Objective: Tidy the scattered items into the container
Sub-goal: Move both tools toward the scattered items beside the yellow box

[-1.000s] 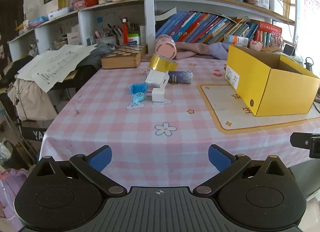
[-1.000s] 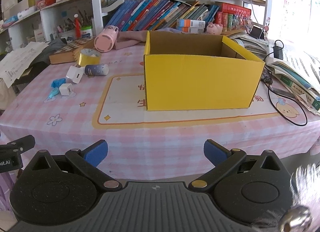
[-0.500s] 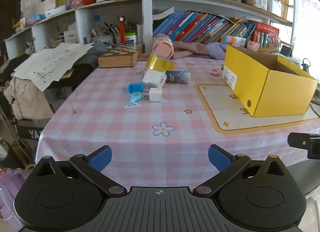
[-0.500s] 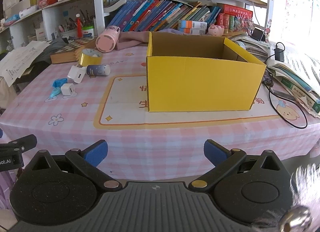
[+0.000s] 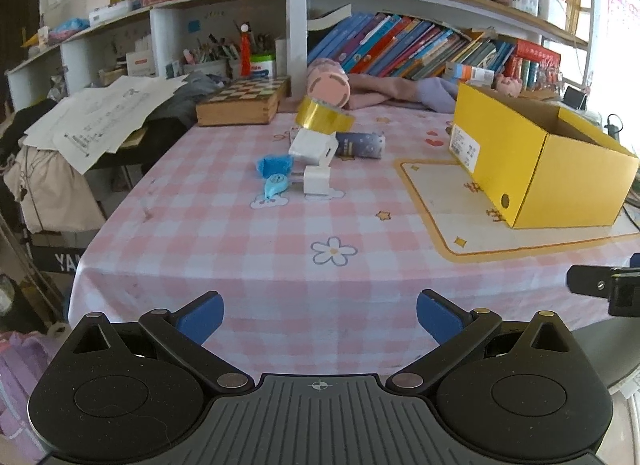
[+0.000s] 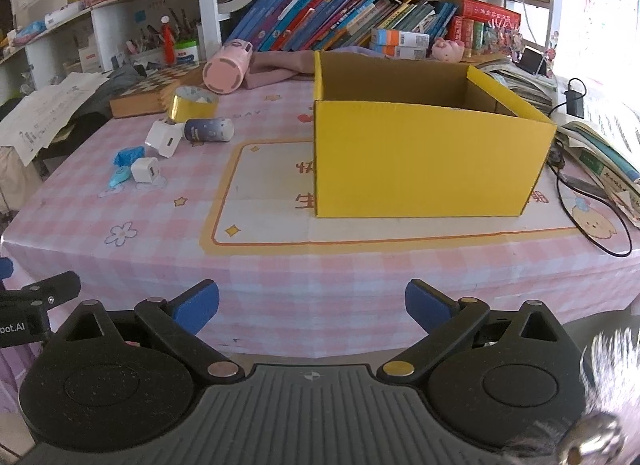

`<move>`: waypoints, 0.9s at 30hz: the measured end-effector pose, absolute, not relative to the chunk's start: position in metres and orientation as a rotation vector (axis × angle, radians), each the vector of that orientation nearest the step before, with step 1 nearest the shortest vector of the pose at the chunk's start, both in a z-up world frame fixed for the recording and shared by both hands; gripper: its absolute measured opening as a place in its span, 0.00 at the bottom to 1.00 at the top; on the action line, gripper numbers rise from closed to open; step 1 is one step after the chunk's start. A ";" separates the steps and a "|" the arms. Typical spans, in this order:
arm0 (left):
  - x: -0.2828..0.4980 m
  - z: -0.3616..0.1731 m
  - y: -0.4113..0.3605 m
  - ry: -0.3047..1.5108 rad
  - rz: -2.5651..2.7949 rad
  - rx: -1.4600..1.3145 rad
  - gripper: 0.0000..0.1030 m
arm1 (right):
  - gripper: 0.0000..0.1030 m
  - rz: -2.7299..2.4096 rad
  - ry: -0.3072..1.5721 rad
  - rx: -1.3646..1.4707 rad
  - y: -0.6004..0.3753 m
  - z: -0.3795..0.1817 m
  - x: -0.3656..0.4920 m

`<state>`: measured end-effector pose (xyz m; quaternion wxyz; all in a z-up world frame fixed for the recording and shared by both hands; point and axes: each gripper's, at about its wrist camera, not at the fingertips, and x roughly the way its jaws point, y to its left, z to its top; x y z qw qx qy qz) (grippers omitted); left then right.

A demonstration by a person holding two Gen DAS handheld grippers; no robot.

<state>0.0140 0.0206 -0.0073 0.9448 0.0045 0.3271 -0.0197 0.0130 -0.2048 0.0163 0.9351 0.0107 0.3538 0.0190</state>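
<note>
You are facing the desk: the box is sitting on the mat at right; the small cube charger, larger charger, tape roll and cylinder are lying clustered at left, well apart from it.

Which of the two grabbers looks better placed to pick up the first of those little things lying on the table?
Probably the left gripper: it is open and points straight at the small white charger and blue tape dispenser. The right gripper faces the yellow box.
</note>
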 end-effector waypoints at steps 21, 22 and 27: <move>0.010 -0.004 0.040 0.668 -0.050 -0.013 1.00 | 0.98 0.134 0.699 -0.008 -0.179 0.022 0.019; 0.009 -0.004 0.040 0.668 -0.050 -0.008 1.00 | 0.98 0.140 0.699 -0.011 -0.177 0.022 0.020; 0.004 -0.004 0.047 0.659 -0.026 0.002 1.00 | 0.98 0.180 0.710 -0.017 -0.167 0.020 0.024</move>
